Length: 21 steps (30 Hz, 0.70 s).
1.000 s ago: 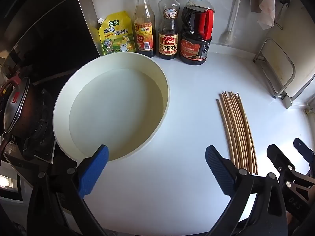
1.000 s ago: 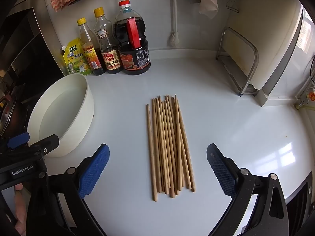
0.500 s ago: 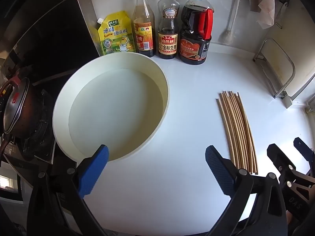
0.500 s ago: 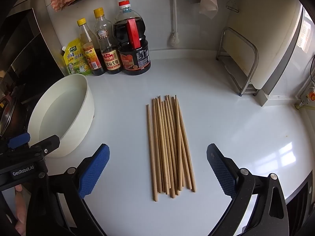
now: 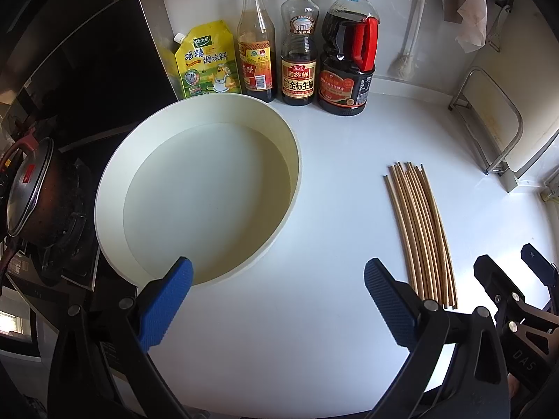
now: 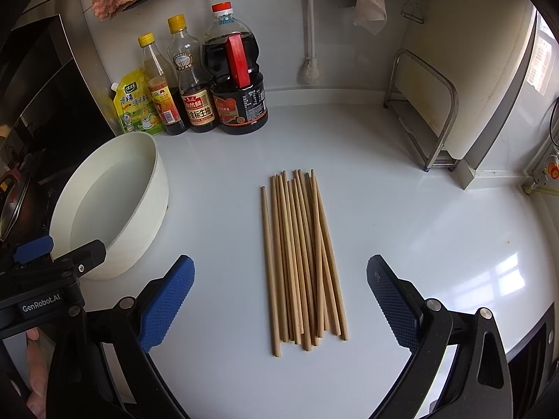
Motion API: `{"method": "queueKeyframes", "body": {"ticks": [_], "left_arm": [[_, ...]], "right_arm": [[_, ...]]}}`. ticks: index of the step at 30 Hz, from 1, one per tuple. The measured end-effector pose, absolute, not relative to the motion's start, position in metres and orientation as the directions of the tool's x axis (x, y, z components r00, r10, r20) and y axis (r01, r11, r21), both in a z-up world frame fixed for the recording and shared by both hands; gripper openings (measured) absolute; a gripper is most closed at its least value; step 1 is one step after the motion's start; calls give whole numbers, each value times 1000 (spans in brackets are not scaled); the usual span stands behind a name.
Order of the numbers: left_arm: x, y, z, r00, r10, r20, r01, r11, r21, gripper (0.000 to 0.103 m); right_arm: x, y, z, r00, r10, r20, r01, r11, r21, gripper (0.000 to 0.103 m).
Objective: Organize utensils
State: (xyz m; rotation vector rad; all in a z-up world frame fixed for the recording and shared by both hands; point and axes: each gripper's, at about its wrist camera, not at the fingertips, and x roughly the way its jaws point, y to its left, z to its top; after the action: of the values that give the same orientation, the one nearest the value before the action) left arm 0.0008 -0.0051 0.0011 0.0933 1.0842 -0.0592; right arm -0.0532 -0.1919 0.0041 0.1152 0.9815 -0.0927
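worktop is white and glossy — slick under thin sticks. white basin sits at its left end by the stove, holding what looks like shallow water, well apart from the task items. behind it along the back wall: big soy sauce jug, two smaller sauce bottles, a yellow seasoning pouch. metal rack with a board stands at the far right. none of that blocks the approach.

task items: a loose bundle of wooden chopsticks lying flat mid-worktop, roughly parallel, a few crossing near the close ends, one stick slightly off to the left. they look light, stiff, round and thin — likely to roll or fan out if pinched at one end. best guess: close across the bundle near mid-length, pads square to the sticks, low to the surface so none slips under.

right tool is spread wide, empty, lined up over the near ends of the bundle. left tool is also wide and empty, hanging between the basin's near edge and the chopsticks, touching neither.
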Motion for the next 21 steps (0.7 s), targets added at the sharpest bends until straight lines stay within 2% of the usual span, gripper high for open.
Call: {"method": "queueKeyframes", "body": {"ticks": [21], "left_arm": [[2, -3, 1, 467, -3, -884, 94, 994, 46, 97]], "right_arm": [[-55, -191, 6, 555, -26, -832, 130, 990, 56, 95]]}}
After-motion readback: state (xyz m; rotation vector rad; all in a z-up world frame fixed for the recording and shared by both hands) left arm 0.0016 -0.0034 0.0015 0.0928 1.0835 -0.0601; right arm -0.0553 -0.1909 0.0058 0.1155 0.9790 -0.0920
